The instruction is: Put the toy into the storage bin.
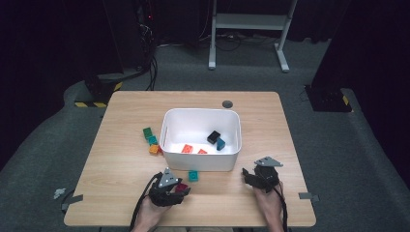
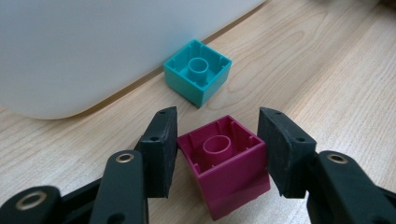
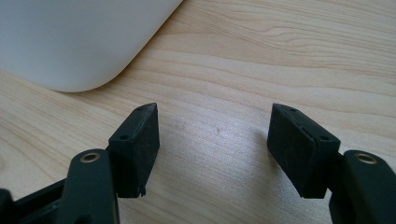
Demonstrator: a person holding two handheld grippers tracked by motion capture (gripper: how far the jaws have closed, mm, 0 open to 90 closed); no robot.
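Observation:
A magenta brick (image 2: 229, 172) lies tilted on the wooden table, hollow underside up, between the jaws of my left gripper (image 2: 217, 135). Both pads press on its sides. In the high view the left gripper (image 1: 183, 191) and the magenta brick (image 1: 182, 186) sit just in front of the white bin (image 1: 200, 112). A teal brick (image 2: 198, 74), also underside up, rests a little beyond, beside the bin wall (image 2: 70, 46). My right gripper (image 3: 212, 126) stands open over bare wood near the bin's rounded corner (image 3: 70, 37). From above, the right gripper (image 1: 247, 175) is at the bin's front right.
Inside the bin lie red bricks (image 1: 187, 149), a black brick (image 1: 213, 137) and a blue one (image 1: 220, 144). Left of the bin sit a green brick (image 1: 147, 132), a teal one (image 1: 153, 140) and an orange one (image 1: 153, 149). The table's front edge is close behind both hands.

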